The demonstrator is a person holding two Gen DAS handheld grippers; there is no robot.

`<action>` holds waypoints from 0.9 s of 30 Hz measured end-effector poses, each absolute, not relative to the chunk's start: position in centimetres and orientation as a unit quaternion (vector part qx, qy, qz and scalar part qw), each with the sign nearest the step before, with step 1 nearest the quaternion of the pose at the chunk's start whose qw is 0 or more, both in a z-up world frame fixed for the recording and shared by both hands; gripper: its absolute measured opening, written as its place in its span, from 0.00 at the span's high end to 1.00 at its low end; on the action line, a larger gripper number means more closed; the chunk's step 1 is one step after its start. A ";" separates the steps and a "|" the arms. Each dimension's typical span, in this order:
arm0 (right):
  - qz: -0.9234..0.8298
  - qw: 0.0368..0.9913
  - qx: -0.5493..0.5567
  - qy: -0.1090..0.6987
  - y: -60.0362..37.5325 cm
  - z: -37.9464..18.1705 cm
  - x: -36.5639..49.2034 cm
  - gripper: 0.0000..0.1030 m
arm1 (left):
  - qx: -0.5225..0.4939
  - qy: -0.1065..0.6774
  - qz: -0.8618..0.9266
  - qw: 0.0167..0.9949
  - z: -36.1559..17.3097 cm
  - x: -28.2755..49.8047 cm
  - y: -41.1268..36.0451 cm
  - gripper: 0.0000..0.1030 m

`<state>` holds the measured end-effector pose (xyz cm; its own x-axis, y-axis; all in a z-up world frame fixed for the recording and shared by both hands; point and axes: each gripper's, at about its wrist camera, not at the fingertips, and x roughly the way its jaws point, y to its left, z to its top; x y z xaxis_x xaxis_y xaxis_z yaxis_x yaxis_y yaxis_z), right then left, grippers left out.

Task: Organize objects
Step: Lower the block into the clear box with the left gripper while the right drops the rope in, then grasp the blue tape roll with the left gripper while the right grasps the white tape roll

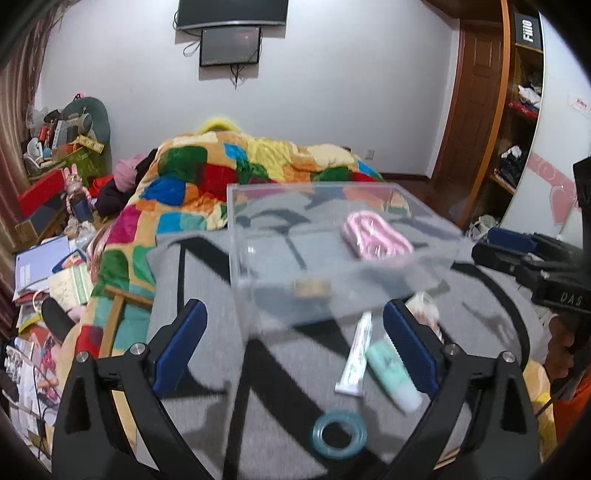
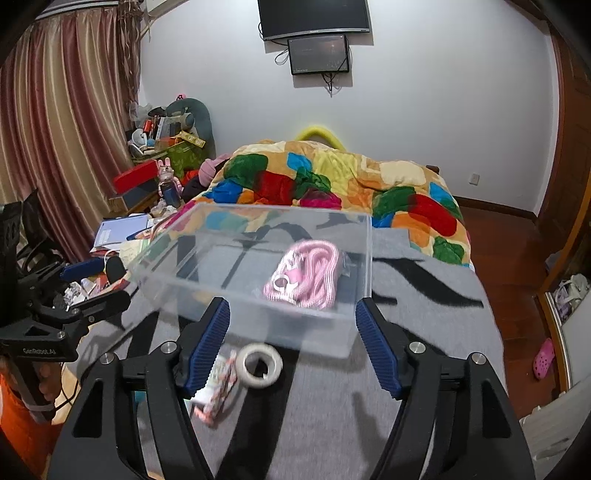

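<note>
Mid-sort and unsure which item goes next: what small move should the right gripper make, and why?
Probably lower the right gripper onto the white tape roll. Its jaws are open and empty, the roll lies just ahead between them on the grey blanket, and the clear box holds only the pink cable.

A patchwork quilt (image 2: 332, 181) lies bunched on the bed beyond a grey blanket (image 2: 424, 314). Two dark screens (image 2: 314, 16) hang on the white wall; striped curtains (image 2: 62, 140) hang left.
</note>
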<state>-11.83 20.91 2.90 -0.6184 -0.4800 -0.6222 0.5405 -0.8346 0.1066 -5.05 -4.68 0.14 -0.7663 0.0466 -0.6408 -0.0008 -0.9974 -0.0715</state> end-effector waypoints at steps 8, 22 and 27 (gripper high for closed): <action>-0.876 0.298 0.378 0.031 20.5 -0.9 -11.4 0.35 | -0.383 -0.033 0.923 0.025 -4.0 -2.6 -3.3 0.06; -0.852 0.310 0.423 0.003 18.9 -4.6 -13.2 0.47 | -0.393 -0.034 0.918 0.046 -6.1 -0.6 -2.2 0.56; -0.840 0.327 0.433 0.005 18.0 -5.0 -13.2 0.59 | -0.386 -0.026 0.921 0.045 -5.8 -0.3 -2.0 0.63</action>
<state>-13.24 18.01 -4.97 -0.4112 -0.5443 -0.7312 0.5536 -0.7864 0.2740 -0.34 -2.02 -5.78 -0.6980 0.1033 -0.7086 -0.0631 -0.9946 -0.0829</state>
